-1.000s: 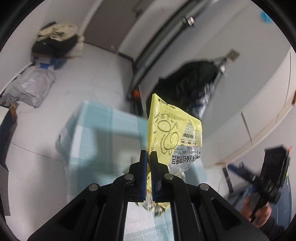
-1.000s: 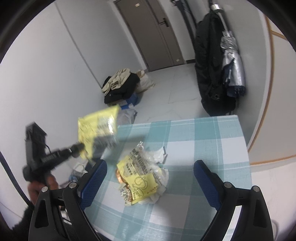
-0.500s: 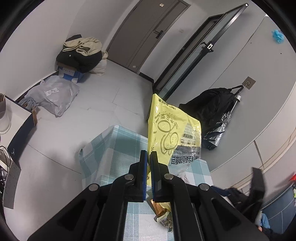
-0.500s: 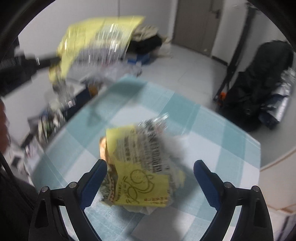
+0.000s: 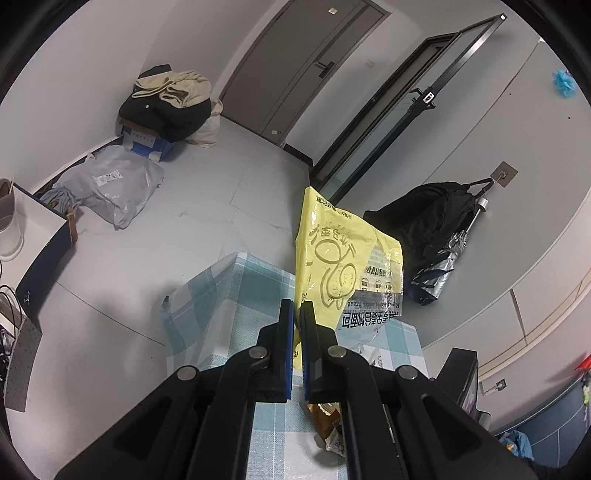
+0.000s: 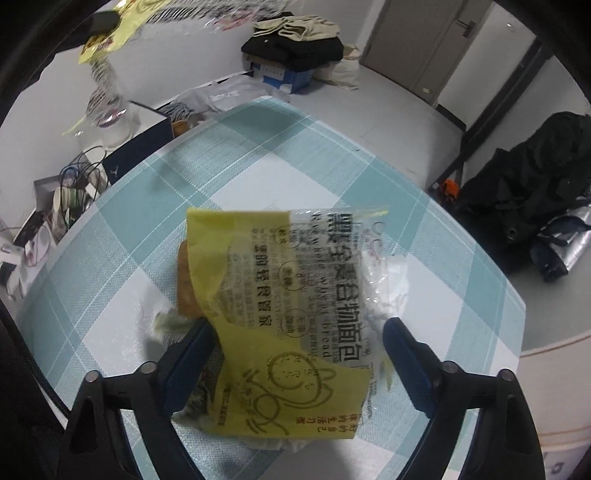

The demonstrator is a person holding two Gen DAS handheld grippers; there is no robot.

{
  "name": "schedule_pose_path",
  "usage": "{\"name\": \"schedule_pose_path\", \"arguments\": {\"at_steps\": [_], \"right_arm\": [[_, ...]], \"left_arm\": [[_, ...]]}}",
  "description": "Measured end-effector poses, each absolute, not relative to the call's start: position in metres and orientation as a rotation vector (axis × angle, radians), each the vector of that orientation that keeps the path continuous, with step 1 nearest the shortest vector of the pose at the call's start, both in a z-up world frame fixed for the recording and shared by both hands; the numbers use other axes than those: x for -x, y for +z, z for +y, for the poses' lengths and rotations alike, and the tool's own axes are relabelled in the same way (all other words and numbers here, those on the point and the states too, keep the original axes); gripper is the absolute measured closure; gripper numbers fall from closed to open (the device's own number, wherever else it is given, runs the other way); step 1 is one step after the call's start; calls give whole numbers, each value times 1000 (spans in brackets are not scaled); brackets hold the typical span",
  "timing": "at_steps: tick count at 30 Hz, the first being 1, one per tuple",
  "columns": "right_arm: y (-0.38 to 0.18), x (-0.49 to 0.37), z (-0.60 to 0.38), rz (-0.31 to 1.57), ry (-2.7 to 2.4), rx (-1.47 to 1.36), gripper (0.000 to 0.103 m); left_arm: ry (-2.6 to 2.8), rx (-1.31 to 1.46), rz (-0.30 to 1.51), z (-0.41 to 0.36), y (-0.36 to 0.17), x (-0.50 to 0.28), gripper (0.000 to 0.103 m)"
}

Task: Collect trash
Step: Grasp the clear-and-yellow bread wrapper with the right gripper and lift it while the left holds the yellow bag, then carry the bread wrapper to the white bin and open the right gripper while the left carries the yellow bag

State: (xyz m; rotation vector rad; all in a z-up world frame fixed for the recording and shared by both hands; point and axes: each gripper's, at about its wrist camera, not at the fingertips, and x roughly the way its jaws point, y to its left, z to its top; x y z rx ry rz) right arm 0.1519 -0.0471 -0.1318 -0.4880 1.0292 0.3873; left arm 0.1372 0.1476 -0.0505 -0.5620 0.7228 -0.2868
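Note:
My left gripper [image 5: 296, 314] is shut on a yellow and clear bread wrapper [image 5: 340, 258] and holds it upright in the air above the checked table [image 5: 229, 306]. The same wrapper shows blurred at the top left of the right wrist view [image 6: 107, 26]. My right gripper [image 6: 299, 332] is open, its fingers either side of a pile of trash on the table [image 6: 110, 229]: a second yellow bread wrapper [image 6: 288, 302] over a brown packet [image 6: 184, 284] and crumpled white paper [image 6: 170, 321]. The brown packet also shows in the left wrist view [image 5: 325, 421].
A pile of clothes on a blue box [image 5: 166, 107] and a grey mail bag [image 5: 110, 188] lie on the floor. A black coat and umbrella [image 5: 432, 225] hang by the wall. A side shelf with cables and a jar [image 6: 74, 181] stands left of the table.
My right gripper has moved down and in, so the trash pile now sits between its open fingers. My left gripper still holds its wrapper, raised and nearly still.

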Motion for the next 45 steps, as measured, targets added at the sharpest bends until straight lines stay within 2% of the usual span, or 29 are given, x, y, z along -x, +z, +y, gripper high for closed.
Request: {"name": "schedule_pose_path", "arguments": {"at_steps": [2,9,34,45], "right_arm": [[-129,-156,-54,1048,389,435,27],[-115,-161,-85,1079,427,221,32],[-55,-137,-176,930,498,-145,32],[-12,-80,-224,780,499,-331,32]], "left_arm": [[-284,565,721,148,-50,-137,103],[-284,556,719,144,-47,-135,103],[-305,482,705,115,-23,-122,103],[-308,340,682,78,-8,-104,103]]}}
